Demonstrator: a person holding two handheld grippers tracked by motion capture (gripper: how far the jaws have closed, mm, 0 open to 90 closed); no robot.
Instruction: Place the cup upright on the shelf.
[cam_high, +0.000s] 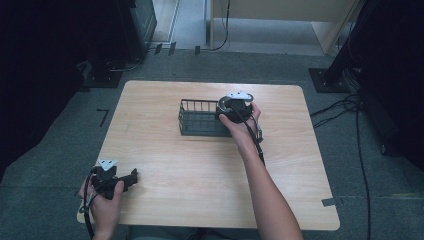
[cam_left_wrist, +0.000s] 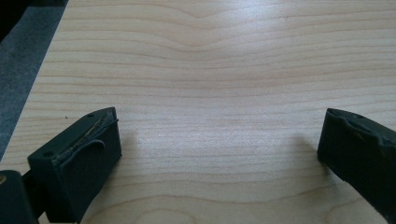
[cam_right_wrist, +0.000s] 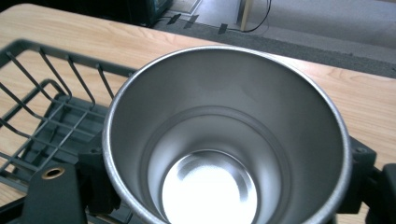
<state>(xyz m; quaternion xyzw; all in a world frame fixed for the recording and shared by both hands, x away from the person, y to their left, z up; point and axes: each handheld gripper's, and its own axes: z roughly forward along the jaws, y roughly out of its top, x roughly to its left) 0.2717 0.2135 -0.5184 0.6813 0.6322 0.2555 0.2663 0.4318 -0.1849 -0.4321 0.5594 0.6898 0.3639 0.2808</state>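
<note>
Right gripper (cam_right_wrist: 219, 186) clamped on a steel cup (cam_right_wrist: 224, 135) upright above the right end of the wire basket (cam_high: 200, 117), left gripper (cam_left_wrist: 219, 154) idle and spread on the table (cam_left_wrist: 210, 56); risk of catching the basket rim and tipping if lowered off-centre

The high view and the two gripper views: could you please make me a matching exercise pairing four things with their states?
1. steel cup
2. wire basket
3. left gripper
4. table

a. jaws wide apart, nothing between them
b. pale wood grain
c. clamped in the right gripper, empty inside
d. dark, at the table's far middle

Pairs: 1-c, 2-d, 3-a, 4-b
</note>
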